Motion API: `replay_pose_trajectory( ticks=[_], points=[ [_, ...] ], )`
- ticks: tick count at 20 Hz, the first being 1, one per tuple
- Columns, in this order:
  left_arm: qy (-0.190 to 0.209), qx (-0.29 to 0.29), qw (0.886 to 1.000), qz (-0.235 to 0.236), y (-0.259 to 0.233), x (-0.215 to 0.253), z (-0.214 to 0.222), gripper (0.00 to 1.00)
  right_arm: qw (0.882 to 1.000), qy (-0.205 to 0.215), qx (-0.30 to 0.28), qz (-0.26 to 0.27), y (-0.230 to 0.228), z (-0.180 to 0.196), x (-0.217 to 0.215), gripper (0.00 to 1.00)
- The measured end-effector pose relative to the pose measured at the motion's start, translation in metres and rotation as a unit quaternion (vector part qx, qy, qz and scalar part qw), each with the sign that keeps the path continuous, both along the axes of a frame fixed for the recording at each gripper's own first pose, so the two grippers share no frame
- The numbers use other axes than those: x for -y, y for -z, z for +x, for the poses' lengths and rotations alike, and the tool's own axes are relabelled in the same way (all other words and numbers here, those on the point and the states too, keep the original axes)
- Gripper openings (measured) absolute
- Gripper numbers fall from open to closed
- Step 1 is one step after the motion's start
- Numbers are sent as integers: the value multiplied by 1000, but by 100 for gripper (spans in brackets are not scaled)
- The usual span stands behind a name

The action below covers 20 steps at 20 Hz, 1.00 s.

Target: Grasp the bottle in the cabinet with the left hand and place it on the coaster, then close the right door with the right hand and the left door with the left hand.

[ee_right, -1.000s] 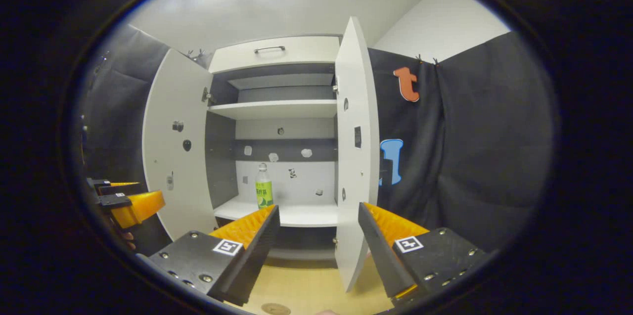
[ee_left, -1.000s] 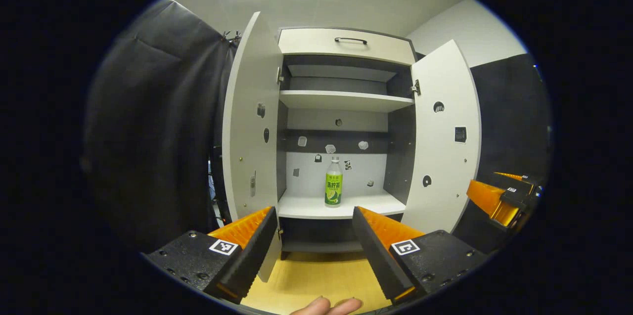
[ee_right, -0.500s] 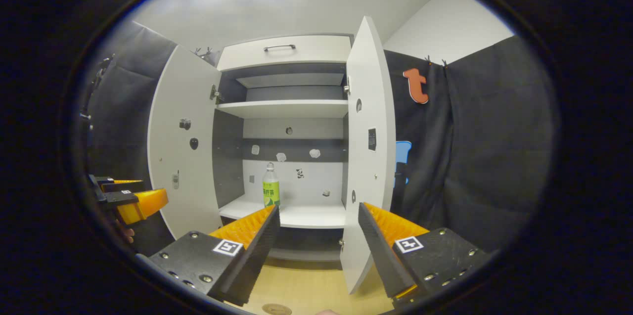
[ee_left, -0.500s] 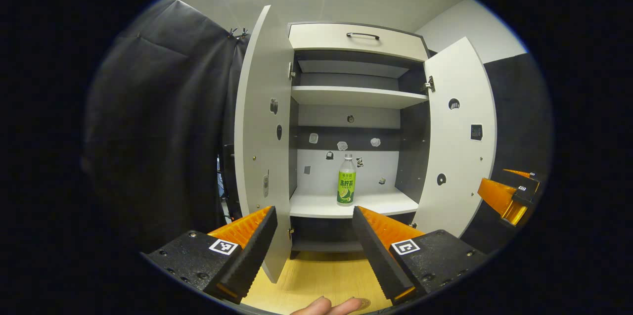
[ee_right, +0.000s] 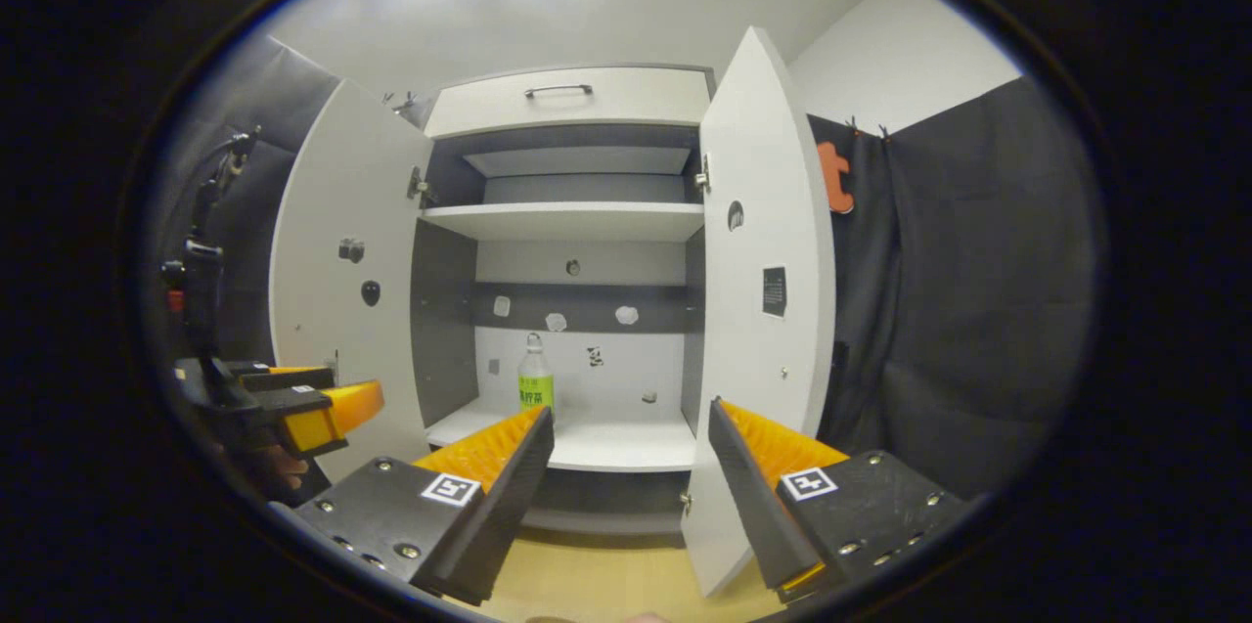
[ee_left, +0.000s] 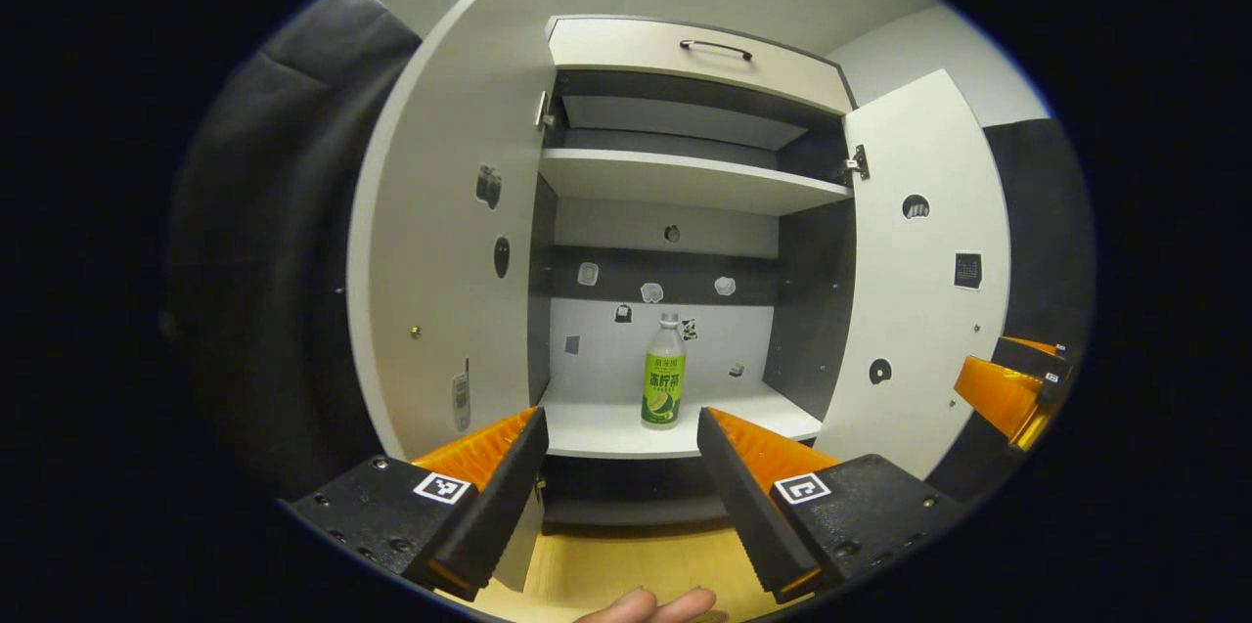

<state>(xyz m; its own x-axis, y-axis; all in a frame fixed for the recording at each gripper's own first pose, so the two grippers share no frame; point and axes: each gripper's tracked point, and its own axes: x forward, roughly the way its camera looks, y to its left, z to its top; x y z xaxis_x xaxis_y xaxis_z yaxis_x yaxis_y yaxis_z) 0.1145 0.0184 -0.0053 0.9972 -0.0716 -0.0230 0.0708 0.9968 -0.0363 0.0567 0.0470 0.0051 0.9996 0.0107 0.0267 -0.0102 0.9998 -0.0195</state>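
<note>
I've drifted closer: the upright green-labelled clear plastic bottle (ee_left: 663, 372) stands dead ahead between my spread left tool (ee_left: 618, 476) fingers.

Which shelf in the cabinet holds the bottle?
The lower shelf: the bottle stands upright on it, while the upper shelf is bare.
</note>
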Motion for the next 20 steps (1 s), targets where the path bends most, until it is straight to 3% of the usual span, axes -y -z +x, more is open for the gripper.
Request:
replay_pose_trajectory(
  ticks=[7, 12, 20],
  points=[
    [21, -11, 1000, -3, 18, 22, 85, 97, 1000, 20, -4, -17, 8, 21, 3, 96],
    [10, -12, 1000, -3, 32, 30, 150, 97, 999, 26, 2, -29, 9, 25, 9, 96],
    [28, 2, 1000, -6, 60, 61, 249, 97, 999, 20, 21, -39, 15, 28, 17, 96]
  ],
)
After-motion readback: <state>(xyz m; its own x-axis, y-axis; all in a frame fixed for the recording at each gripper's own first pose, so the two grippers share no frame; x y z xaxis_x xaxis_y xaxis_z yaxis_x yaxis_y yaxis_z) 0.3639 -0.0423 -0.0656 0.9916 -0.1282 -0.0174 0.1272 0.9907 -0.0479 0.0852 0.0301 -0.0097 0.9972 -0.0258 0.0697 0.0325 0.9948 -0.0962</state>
